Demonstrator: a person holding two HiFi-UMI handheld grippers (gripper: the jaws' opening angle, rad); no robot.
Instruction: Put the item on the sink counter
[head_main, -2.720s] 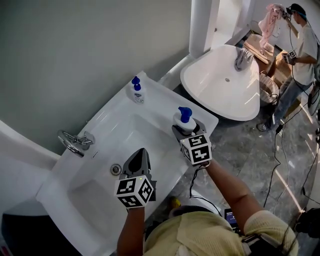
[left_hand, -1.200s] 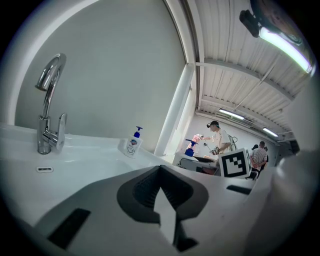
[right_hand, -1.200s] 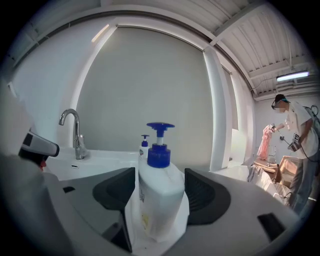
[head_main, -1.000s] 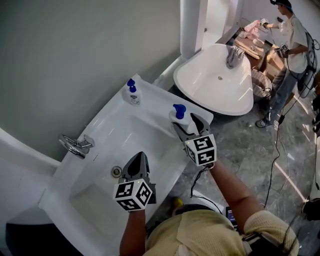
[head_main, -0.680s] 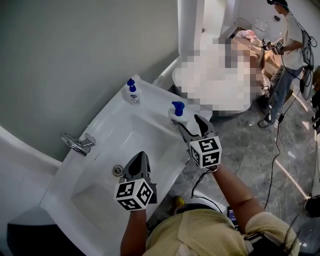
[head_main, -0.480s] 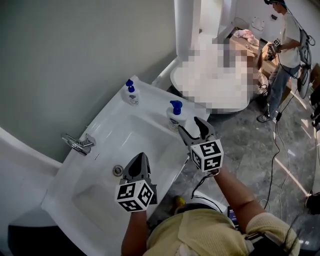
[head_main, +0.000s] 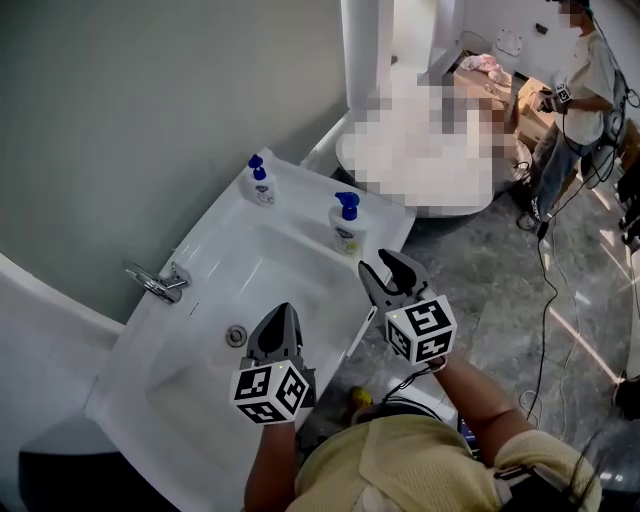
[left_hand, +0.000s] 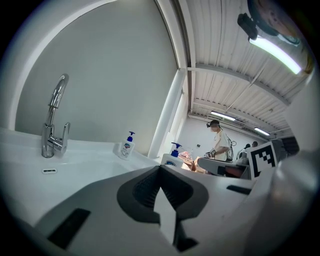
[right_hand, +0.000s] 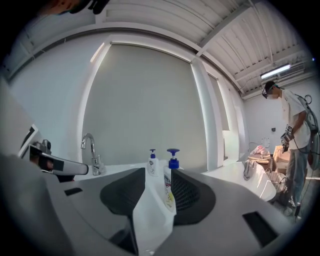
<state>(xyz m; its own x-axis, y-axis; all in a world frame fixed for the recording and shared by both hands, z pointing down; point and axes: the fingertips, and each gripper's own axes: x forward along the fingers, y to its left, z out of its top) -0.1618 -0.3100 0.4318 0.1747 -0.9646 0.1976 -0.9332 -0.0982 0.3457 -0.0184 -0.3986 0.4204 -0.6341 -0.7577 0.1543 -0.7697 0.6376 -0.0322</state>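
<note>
Head view: the soap bottle (head_main: 346, 228) stands upright on the sink counter (head_main: 300, 195), apart from my right gripper (head_main: 376, 264); my left gripper (head_main: 280, 318) hovers over the basin. Left gripper view: jaws together, holding nothing. Right gripper view: jaws closing (nothing gripped; the bottle stands beyond the tips).

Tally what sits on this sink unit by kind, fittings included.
Pump bottles: 2, far bottle and near bottle
Faucet: 1
Drain: 1
Total: 4
</note>
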